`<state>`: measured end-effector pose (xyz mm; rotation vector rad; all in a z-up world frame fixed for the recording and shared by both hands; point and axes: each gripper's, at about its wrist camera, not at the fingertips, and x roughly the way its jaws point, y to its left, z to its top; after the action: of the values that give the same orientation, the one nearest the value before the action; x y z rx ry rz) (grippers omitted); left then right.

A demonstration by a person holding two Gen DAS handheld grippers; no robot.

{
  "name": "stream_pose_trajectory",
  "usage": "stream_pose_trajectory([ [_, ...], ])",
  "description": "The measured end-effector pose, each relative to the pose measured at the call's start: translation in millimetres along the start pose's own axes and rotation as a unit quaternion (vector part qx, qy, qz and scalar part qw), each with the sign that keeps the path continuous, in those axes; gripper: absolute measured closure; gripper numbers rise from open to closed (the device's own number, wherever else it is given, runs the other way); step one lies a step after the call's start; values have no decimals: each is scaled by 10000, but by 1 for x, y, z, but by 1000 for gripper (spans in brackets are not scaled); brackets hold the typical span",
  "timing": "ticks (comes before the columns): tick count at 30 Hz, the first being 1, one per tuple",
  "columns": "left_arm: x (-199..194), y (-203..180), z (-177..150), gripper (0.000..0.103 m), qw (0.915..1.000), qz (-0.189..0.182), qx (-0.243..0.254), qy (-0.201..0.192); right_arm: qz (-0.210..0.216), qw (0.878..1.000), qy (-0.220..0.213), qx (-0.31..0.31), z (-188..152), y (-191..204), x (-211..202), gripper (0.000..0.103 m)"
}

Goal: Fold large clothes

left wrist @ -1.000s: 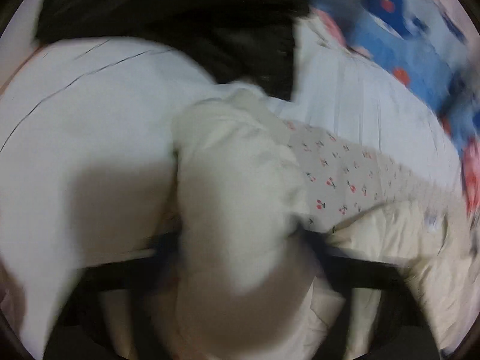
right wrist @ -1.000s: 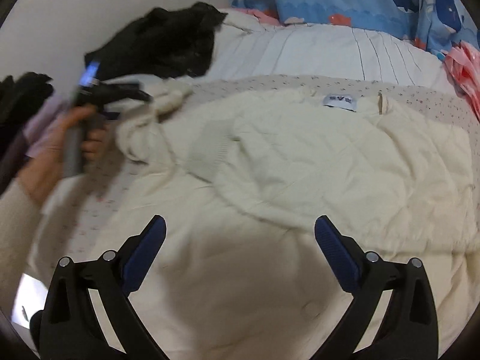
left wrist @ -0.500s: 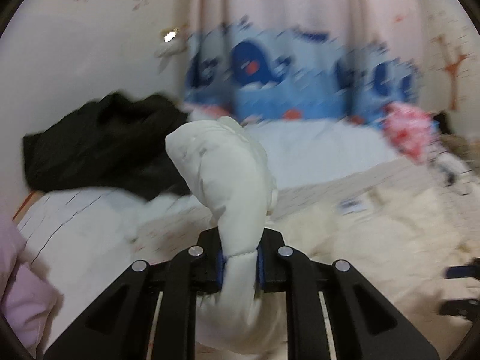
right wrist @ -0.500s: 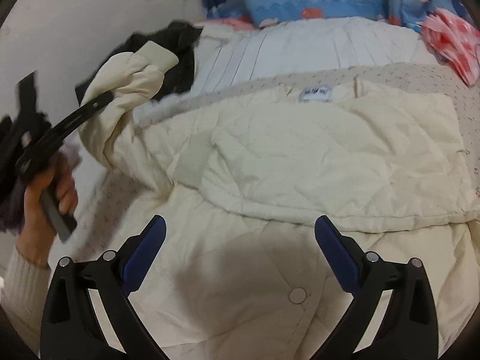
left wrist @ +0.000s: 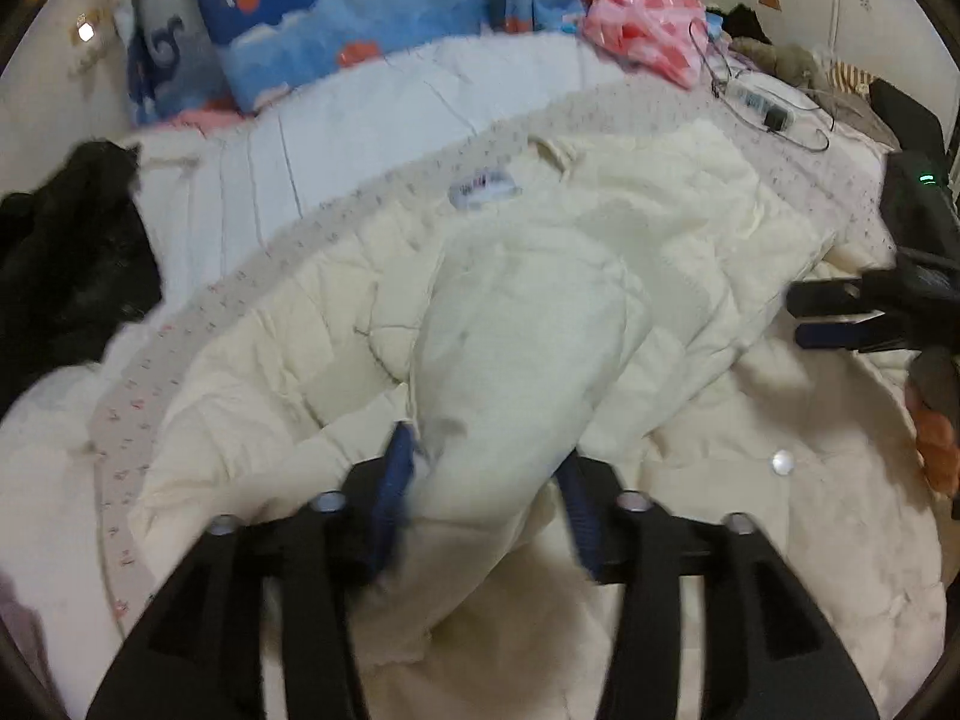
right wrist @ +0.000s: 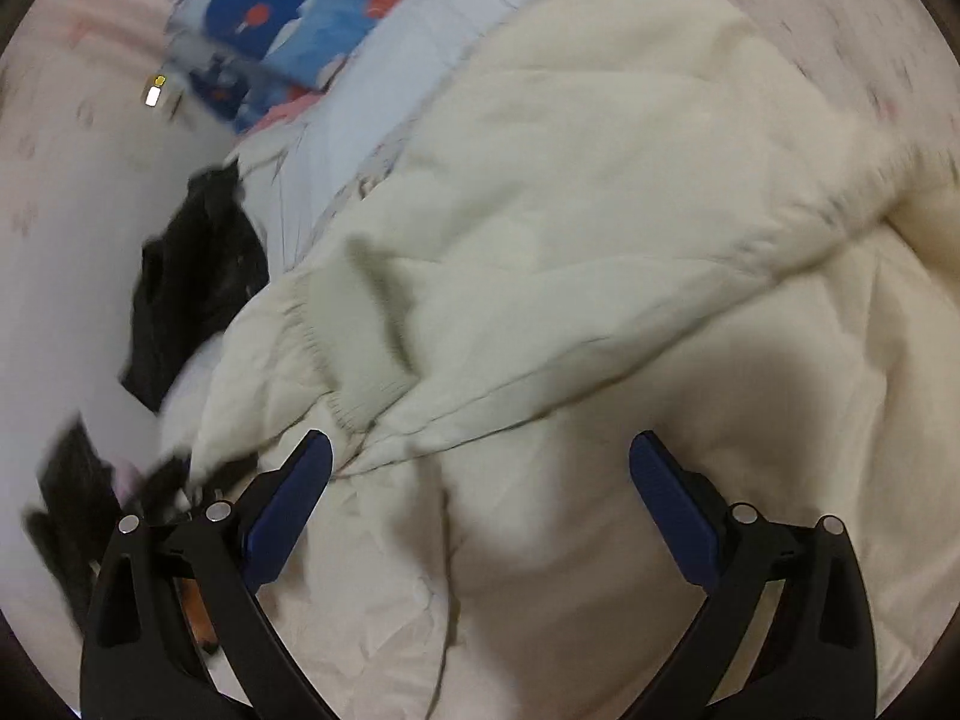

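A large cream quilted jacket (left wrist: 630, 240) lies spread on the bed, label (left wrist: 483, 187) near the collar. Its left sleeve (left wrist: 516, 360) is folded across the body. My left gripper (left wrist: 486, 480) has its jaws apart, with the sleeve cuff lying loose between the blue pads. My right gripper (right wrist: 480, 474) is open and empty, low over the jacket (right wrist: 600, 210), near the sleeve cuff (right wrist: 336, 324). It also shows at the right edge of the left wrist view (left wrist: 864, 312).
A black garment (left wrist: 66, 252) lies at the left on the white bedding (left wrist: 360, 114). Whale-print pillows (left wrist: 336, 6) and a pink bag (left wrist: 648, 24) sit at the bed's head. A charger and cable (left wrist: 768, 108) lie at the far right.
My left gripper carried the sleeve from the left up and over onto the jacket body, then its jaws opened. My right gripper swung left toward the sleeve.
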<state>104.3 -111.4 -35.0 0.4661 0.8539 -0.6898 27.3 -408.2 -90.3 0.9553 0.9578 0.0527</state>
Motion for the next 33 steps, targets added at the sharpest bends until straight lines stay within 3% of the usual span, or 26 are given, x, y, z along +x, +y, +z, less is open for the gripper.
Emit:
stream_pose_trajectory([
  [4,-58,-27,13,22,9919,693,474,-952,365,9988,-56,326,10,-15,-9,7],
  [6,-58,-49,25,16,9880,741,855,-1054,486,9978,-88,432,12,-17,-13,7],
  [8,-40,-84,37,15,9819,776,1448,-939,548,9973,-175,461,13,-17,-19,7],
  [10,6,-108,41,15,9749,898,1967,-537,588,9970,-238,440,15,-16,-25,7],
  [12,57,-112,42,15,9732,1067,2035,75,610,9969,-230,436,16,-17,-27,7],
  [13,81,-104,40,18,9776,1027,1794,400,629,9969,-205,433,15,-17,-27,7],
  [14,92,-89,41,31,9886,639,1258,516,657,9968,-179,418,16,-15,-26,7],
  [15,89,-78,44,45,9946,357,856,474,701,9967,-165,371,16,-12,-25,7],
  [16,76,-59,48,54,9992,-171,195,307,761,9966,-153,279,17,-8,-25,7],
  [17,66,-46,50,70,9979,-584,-225,179,840,9963,-132,107,16,-1,-25,7],
  [19,36,-19,51,77,9865,-1351,-898,-204,1050,9943,-102,-169,15,14,-22,7],
  [21,4,-14,48,78,9789,-1705,-942,-620,1662,9857,40,-266,10,27,-18,7],
  [23,-12,-28,44,78,9780,-1814,-706,-751,2497,9674,346,-230,4,42,-11,7],
  [24,-17,-38,40,78,9763,-1949,-544,-770,2667,9625,431,-240,2,48,-7,7],
  [26,-19,-60,29,78,9743,-2132,-185,-698,2658,9621,558,-245,-5,57,2,7],
  [28,-17,-79,18,78,9768,-2048,34,-626,2466,9660,686,-355,-12,63,15,6],
  [30,-19,-86,7,73,9829,-1741,92,-587,2382,9675,723,-436,-11,65,21,33],
  [31,-26,-82,2,72,9865,-1497,-19,-663,2332,9686,738,-446,-8,64,21,72],
  [32,-36,-76,-4,69,9866,-1431,-158,-762,2342,9691,629,-464,-2,67,18,87],
  [33,-46,-66,-7,67,9847,-1485,-304,-857,2155,9733,416,-669,4,76,11,90],
])
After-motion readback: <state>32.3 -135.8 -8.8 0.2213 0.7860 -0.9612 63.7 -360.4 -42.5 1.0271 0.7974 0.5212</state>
